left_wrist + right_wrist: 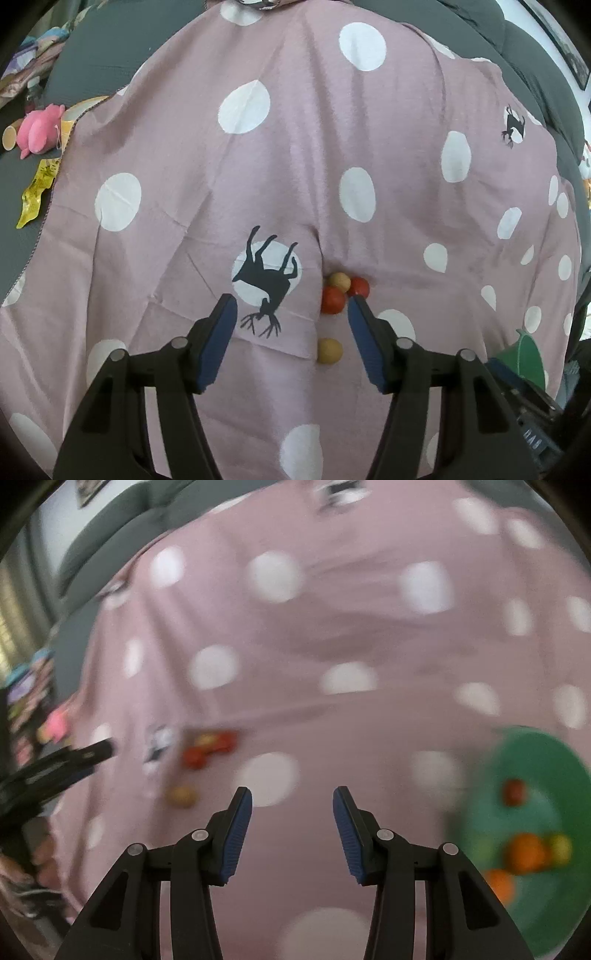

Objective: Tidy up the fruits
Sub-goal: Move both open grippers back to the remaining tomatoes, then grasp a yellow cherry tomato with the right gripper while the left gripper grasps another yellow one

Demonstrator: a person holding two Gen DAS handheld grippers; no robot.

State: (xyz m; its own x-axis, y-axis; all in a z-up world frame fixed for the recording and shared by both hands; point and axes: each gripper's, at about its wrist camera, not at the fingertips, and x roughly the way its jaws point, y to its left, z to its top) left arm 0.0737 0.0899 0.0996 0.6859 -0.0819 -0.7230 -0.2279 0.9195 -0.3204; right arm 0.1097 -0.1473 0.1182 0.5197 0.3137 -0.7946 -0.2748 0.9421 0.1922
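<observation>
Pink polka-dot cloth (295, 166) with deer print (267, 282), pink plush toy (38, 129), yellow wrapper (37, 192) beside it

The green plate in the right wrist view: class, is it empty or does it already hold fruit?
It holds fruit. Though blurred, the green plate shows several round pieces on it: orange ones, a reddish one and a yellowish one.

- Three small round fruits lie huddled in a crease of the pink dotted cloth: a tan fruit (340, 281) at the top, a red fruit (359, 286) at its 4 o'clock, and a second red one (333, 300) at its 7 o'clock, all touching.
- A lone tan ball (329, 351) rests apart, at 6 o'clock from the cluster.
- A green plate (491, 805) (badly blurred) holds a red fruit (514, 792), two orange ones (525, 853) and a yellowish one (560, 849).
</observation>
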